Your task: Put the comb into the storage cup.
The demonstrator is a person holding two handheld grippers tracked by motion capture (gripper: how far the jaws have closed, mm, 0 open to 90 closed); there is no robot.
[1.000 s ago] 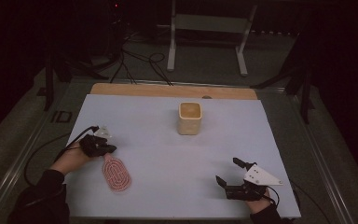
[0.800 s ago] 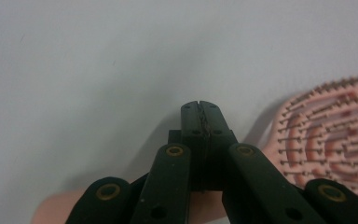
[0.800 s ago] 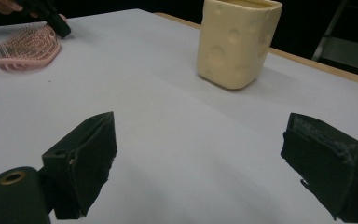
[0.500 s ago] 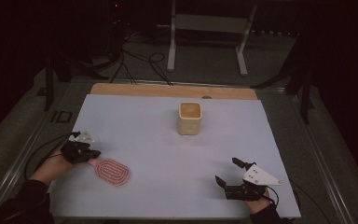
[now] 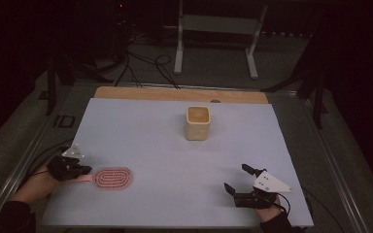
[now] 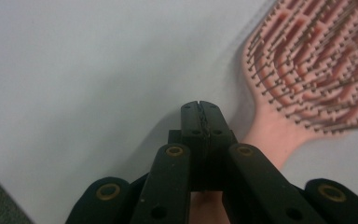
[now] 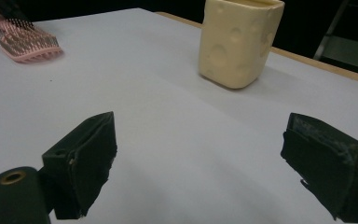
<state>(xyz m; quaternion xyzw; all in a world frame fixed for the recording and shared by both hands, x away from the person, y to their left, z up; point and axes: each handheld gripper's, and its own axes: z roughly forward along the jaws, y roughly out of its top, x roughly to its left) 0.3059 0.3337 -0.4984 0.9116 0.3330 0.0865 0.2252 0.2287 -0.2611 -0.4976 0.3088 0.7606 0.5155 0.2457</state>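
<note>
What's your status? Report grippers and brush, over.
Left gripper shut, empty. Right gripper open, empty. Pink hairbrush flat on table, handle beside left jaws, not between. Cream cup mid-table, well clear.

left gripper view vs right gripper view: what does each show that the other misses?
Left gripper view: the left gripper with its jaws shut together, empty, and the hairbrush's handle just beside them. Right gripper view: the right gripper with jaws wide apart, and the cream cup standing upright. Both: the pink hairbrush, bristles up, on the white table.

Dark room, grey floor (image 5: 213,73), metal stand (image 5: 216,34) behind.
</note>
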